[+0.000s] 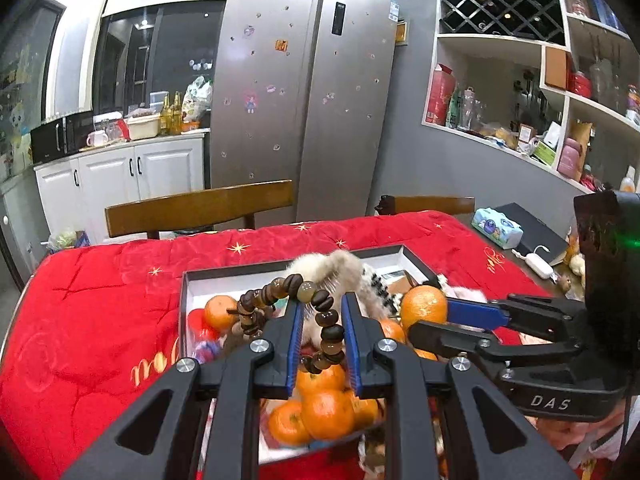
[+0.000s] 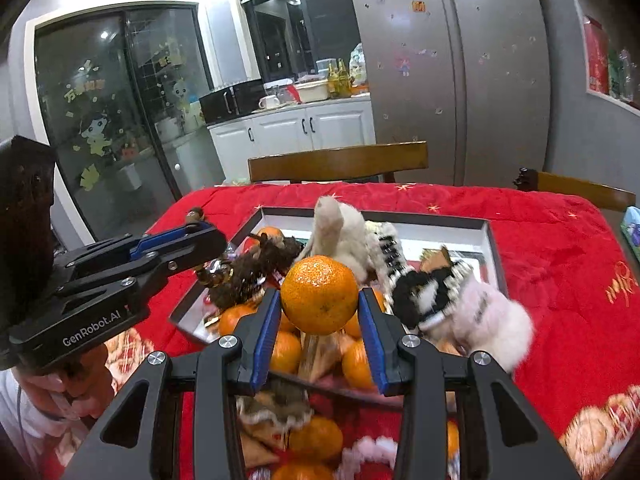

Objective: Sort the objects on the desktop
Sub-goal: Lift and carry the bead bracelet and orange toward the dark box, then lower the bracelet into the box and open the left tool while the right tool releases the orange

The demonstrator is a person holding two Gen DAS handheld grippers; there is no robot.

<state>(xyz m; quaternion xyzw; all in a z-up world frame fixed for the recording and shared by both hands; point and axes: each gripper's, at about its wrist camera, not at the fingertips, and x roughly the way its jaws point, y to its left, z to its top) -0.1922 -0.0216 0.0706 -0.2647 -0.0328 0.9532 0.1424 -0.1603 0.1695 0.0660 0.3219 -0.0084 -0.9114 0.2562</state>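
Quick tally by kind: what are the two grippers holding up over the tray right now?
tangerine: 1, in the right gripper
bead bracelet: 1, in the left gripper
Total: 2

Kitchen-dining room, grey walls, artificial light. Tall silver two-door refrigerator [image 1: 304, 92] dotted with small magnets. White base cabinets [image 1: 132, 172] with black handles beside it. White open wall shelving [image 1: 520, 60] with a diamond wine rack. Dark sliding glass doors [image 2: 116, 112] carrying cartoon stickers. Two brown wooden chair backs [image 1: 200, 204] behind the red quilted table [image 1: 100, 300] cover.
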